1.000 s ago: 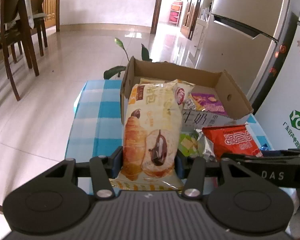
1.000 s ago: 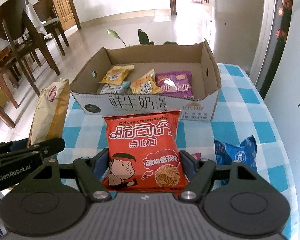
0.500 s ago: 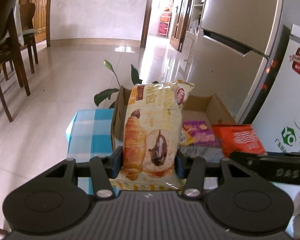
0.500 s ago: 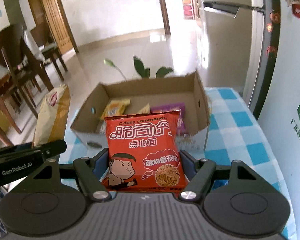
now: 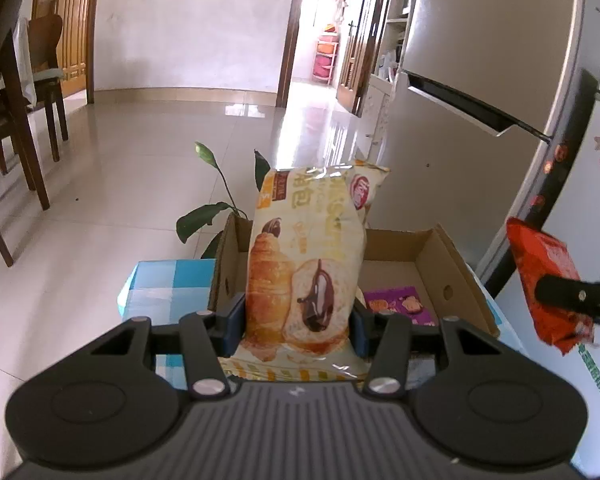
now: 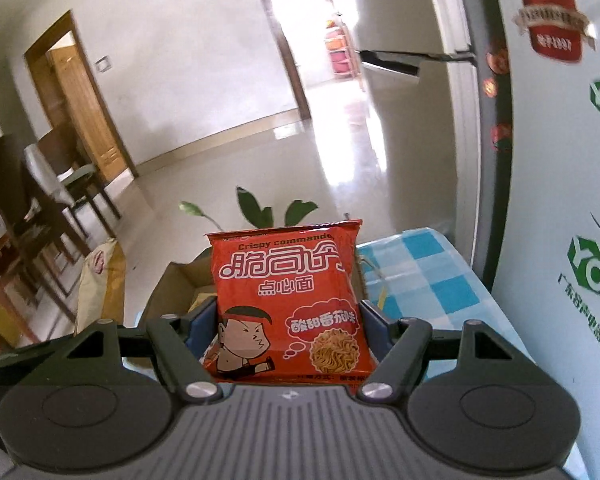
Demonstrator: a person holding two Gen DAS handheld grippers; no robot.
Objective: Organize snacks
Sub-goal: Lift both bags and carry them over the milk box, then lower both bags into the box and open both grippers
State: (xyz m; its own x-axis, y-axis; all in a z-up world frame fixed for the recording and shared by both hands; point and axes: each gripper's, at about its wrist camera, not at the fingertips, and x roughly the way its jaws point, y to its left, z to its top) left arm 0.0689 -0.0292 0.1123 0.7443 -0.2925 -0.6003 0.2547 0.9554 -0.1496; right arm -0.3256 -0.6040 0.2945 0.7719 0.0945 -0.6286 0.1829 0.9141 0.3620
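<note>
Left view: the left gripper [image 5: 298, 316] is clamped on the bread bag [image 5: 306, 264], held upright over the near wall of the box [image 5: 452, 258], probably for dropping in beside the purple pack [image 5: 396, 304]. Right view: the right gripper [image 6: 288, 336] is clamped on the noodle pack [image 6: 286, 304], raised above the table [image 6: 420, 280], likely bound for the same box.

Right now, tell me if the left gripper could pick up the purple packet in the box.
Probably not: the left gripper is shut on the croissant bag, so it has no free jaws for the purple packet lying in the cardboard box.
</note>
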